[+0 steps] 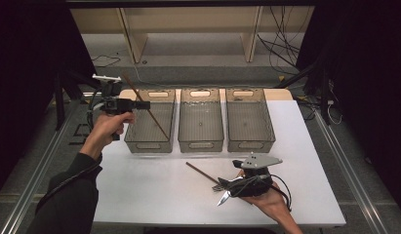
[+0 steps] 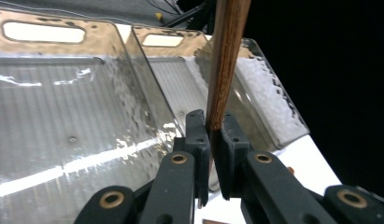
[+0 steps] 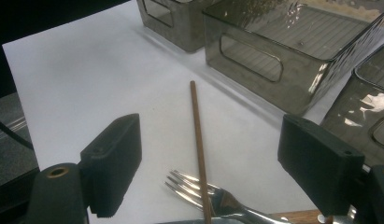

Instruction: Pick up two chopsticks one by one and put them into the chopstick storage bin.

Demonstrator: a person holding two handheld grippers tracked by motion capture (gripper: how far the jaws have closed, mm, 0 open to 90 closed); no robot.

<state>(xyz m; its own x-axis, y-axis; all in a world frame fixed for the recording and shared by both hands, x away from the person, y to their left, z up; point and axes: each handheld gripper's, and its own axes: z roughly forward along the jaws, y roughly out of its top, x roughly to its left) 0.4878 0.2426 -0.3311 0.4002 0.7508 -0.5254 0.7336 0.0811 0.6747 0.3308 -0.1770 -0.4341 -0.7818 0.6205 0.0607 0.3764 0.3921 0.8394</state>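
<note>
Sorting of cutlery into the three clear bins is looking barely begun: all three bins (image 1: 201,119) are appearing empty inside, as far as the high view is showing. The left gripper (image 1: 142,105) is hanging over the left bin (image 1: 150,121) with its fingers (image 2: 197,140) pressed together, pinching a wooden chopstick (image 1: 144,105) that is slanting across the bin's opening, one end rising past the far rim and the other reaching down toward the near wall; I cannot tell whether that lower end is touching the bin. So the first piece is looking about to be dropped, not yet delivered.

Left on the white worktop (image 1: 154,190) are a second chopstick (image 3: 198,149), a fork (image 3: 213,198) lying under it, and what is looking like a knife (image 1: 223,198) just beside them. The right gripper (image 3: 213,163) is hovering low over that cluster, fingers (image 3: 112,163) spread wide either side of the chopstick, gripping nothing.

The right hand and gripper body are covering part of the pile in the high view, so whether more pieces are lying beneath is staying uncertain, and the fork's handle is being cut off at the bottom of the right gripper view
</note>
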